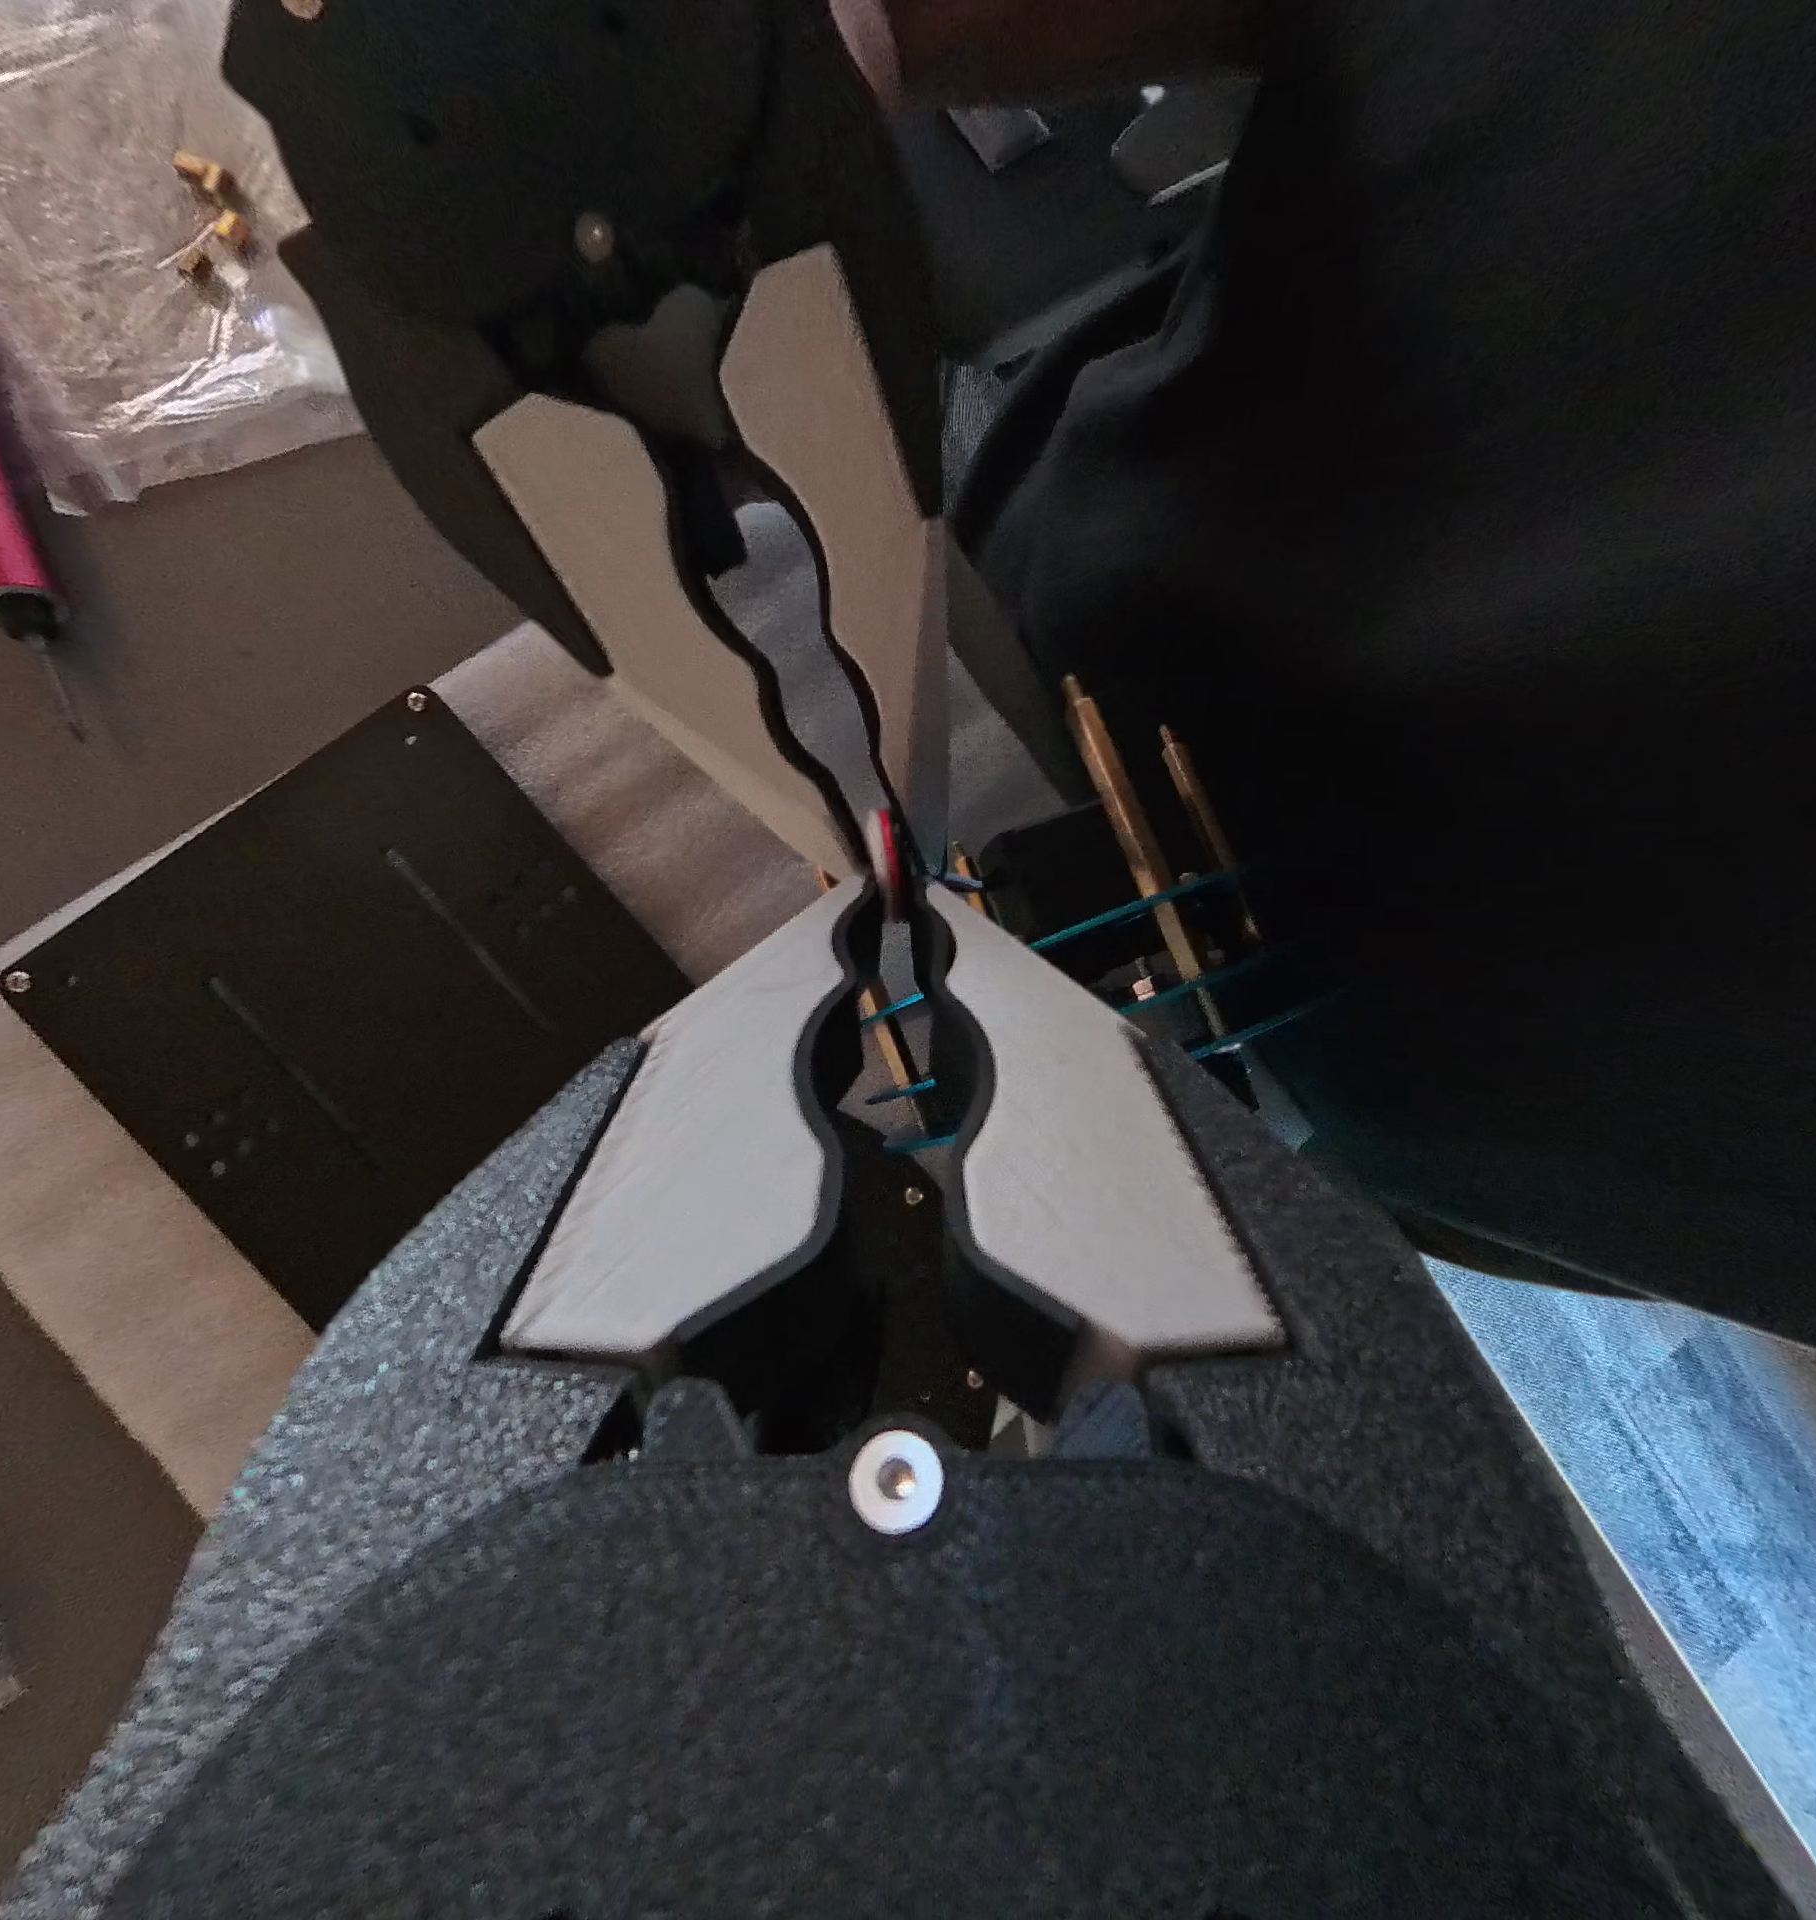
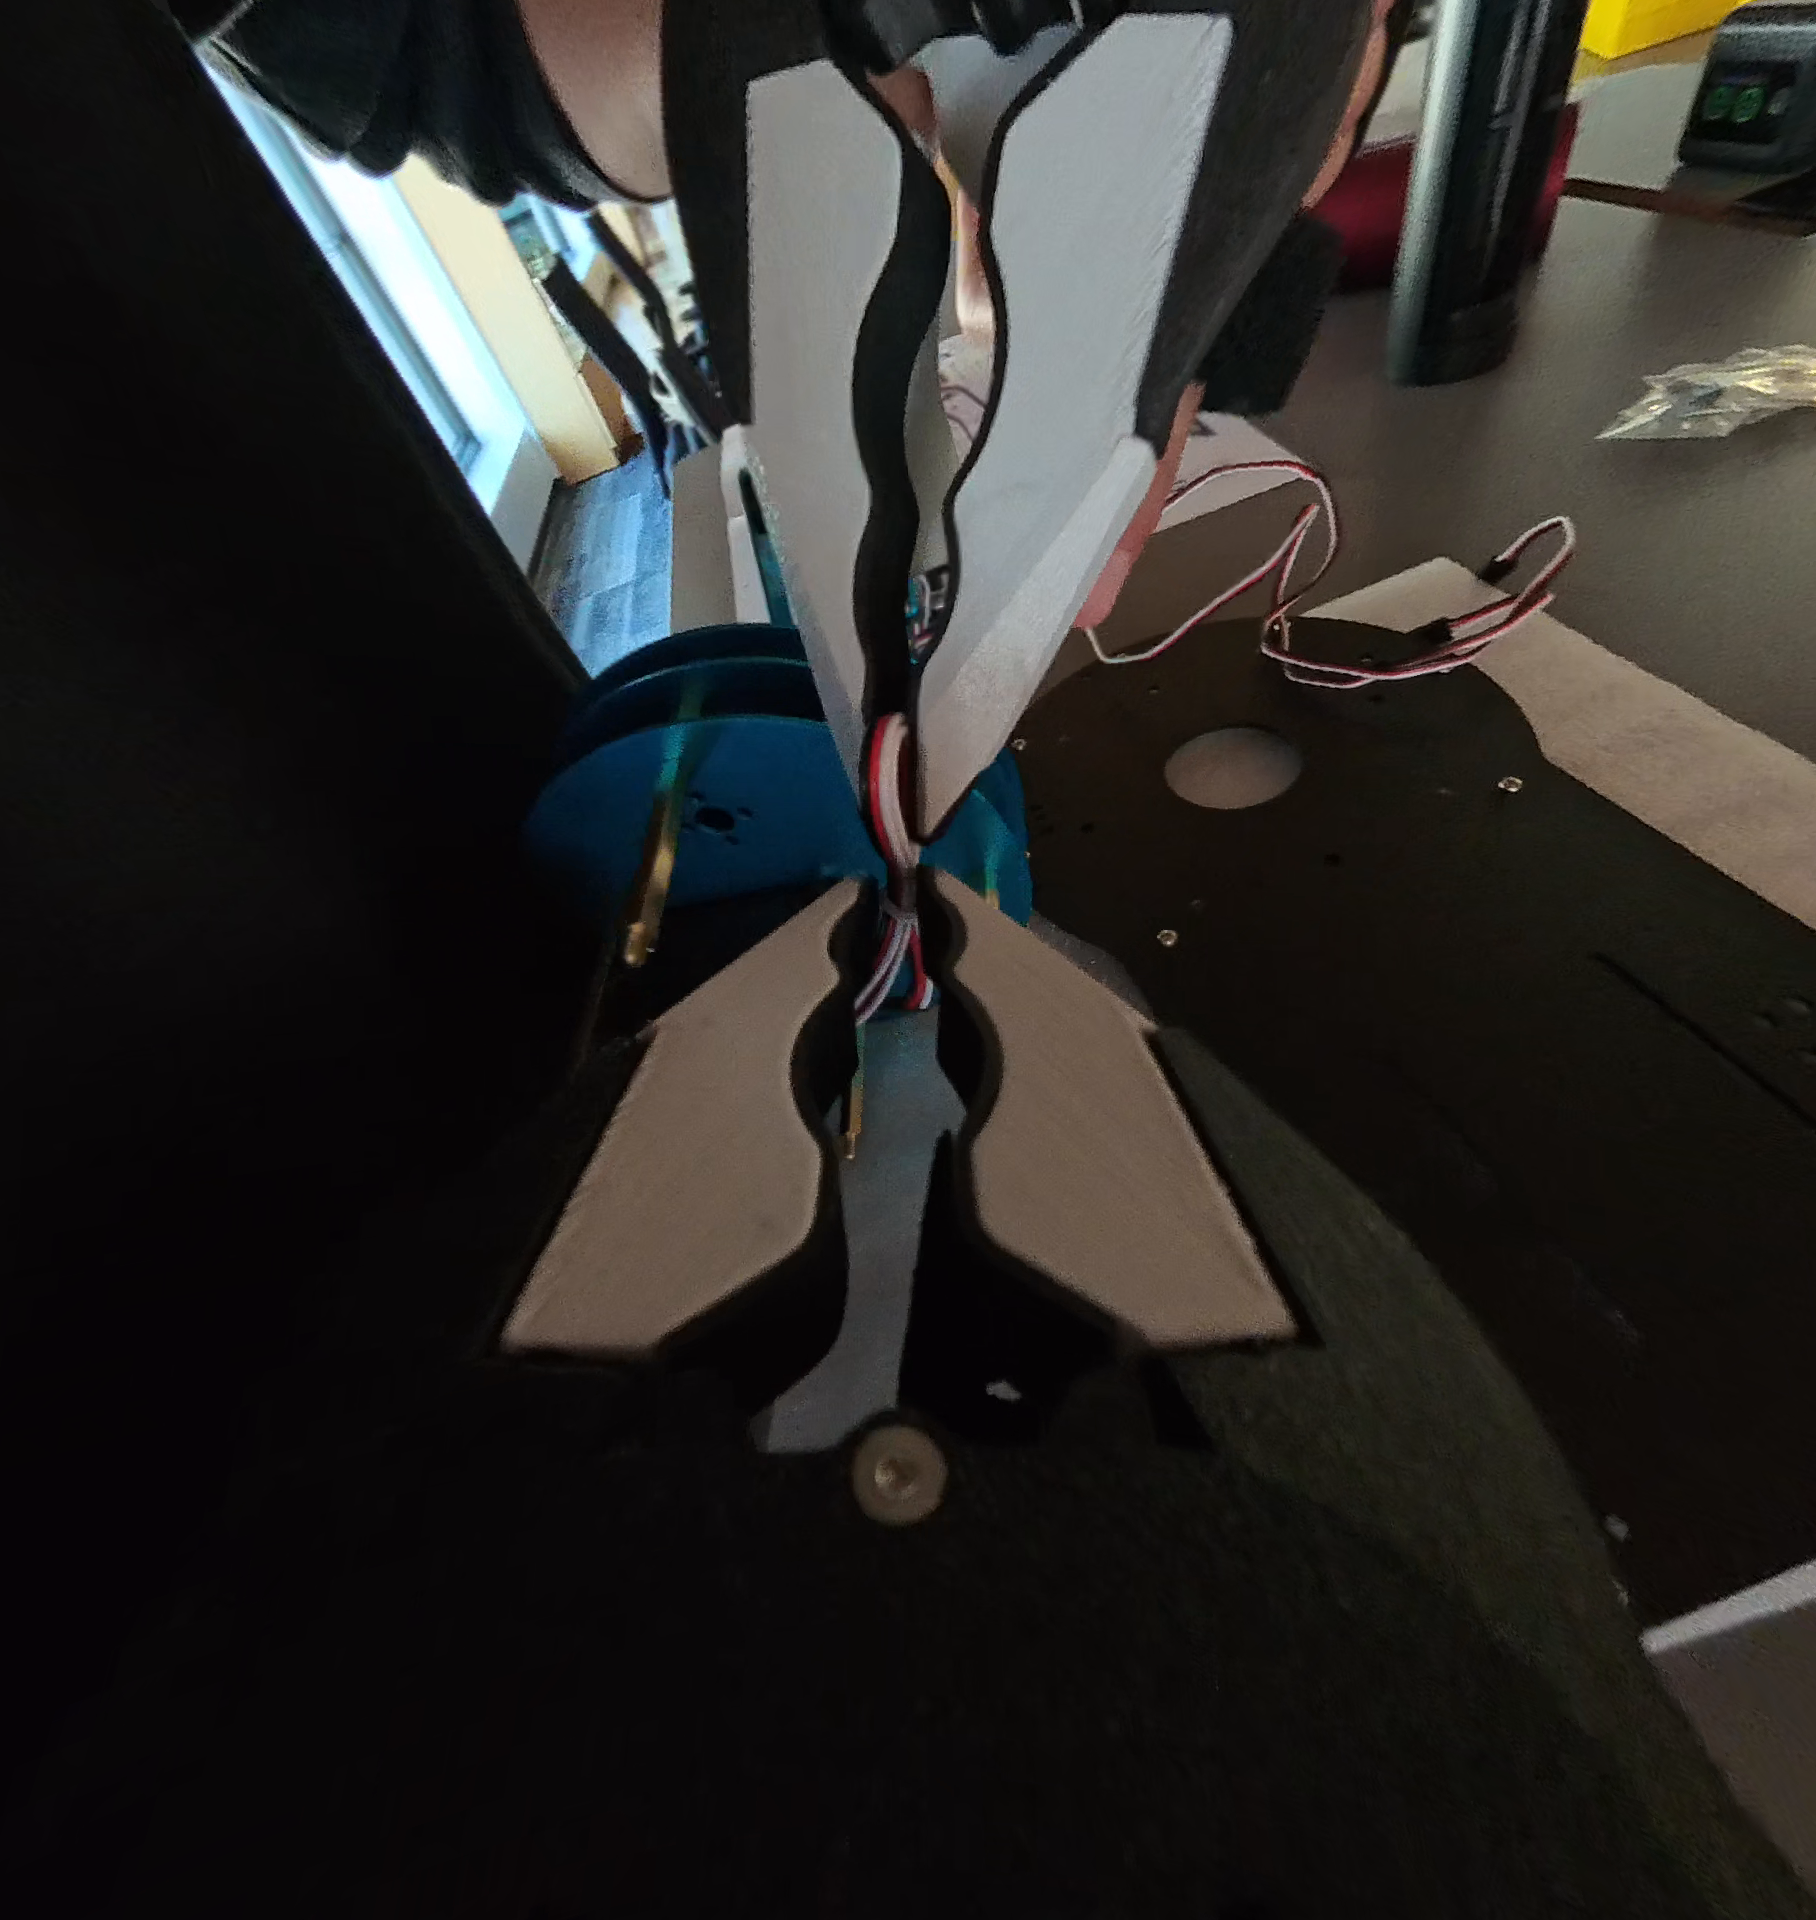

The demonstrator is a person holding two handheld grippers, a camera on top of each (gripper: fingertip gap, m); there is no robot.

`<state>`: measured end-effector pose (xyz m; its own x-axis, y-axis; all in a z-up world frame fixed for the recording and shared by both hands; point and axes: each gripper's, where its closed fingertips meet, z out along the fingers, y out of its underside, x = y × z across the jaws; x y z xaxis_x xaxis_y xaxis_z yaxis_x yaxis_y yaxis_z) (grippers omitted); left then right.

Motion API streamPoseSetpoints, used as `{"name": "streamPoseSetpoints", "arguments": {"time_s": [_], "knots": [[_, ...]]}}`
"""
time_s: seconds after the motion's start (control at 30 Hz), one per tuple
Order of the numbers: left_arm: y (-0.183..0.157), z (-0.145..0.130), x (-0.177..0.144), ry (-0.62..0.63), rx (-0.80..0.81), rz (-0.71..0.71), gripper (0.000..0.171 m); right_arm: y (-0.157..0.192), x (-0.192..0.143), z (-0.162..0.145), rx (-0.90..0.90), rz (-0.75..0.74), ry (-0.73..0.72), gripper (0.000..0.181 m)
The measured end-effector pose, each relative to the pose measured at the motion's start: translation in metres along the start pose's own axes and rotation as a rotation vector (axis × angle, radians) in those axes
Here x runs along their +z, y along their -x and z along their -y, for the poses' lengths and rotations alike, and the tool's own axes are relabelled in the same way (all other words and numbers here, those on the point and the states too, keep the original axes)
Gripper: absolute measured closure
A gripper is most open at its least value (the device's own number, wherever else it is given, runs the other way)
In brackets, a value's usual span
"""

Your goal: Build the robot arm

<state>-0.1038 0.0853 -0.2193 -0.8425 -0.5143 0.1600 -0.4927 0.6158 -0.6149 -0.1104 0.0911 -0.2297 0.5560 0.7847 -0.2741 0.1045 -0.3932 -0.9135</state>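
Both grippers meet tip to tip over a bundle of red, white and black servo wire [image 2: 893,790], which sits above the stack of round blue acrylic plates on brass standoffs [image 2: 717,800] near the worktop's edge. The left gripper [image 1: 888,899] has its fingers clenched on the bundle; the right gripper [image 2: 899,894] pinches the same wires just below. Judging by this, keeping both grips firm and moving them together avoids straining the thin wires. A flat black metal plate [image 1: 291,997] lies beside the stack.

Speckled black gripper [image 1: 888,894] bodies with pale grey wavy-edged jaws and one central screw
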Motion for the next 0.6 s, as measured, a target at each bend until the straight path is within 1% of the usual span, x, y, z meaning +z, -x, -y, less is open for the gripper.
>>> {"name": "streamPoseSetpoints", "arguments": {"time_s": [0.2, 0.37, 0.6], "knots": [[-0.003, 0.002, 0.002, 0.002, 0.055, 0.019, 0.168, 0.003, -0.006, -0.001, 0.009, -0.076, -0.024, 0.175], [-0.003, 0.002, 0.003, 0.005, 0.085, 0.027, 0.168, 0.005, -0.014, -0.002, 0.037, -0.068, -0.051, 0.177], [-0.003, 0.002, 0.005, -0.019, 0.059, 0.033, 0.168, 0.006, -0.021, -0.004, 0.051, -0.053, -0.063, 0.179]]}}
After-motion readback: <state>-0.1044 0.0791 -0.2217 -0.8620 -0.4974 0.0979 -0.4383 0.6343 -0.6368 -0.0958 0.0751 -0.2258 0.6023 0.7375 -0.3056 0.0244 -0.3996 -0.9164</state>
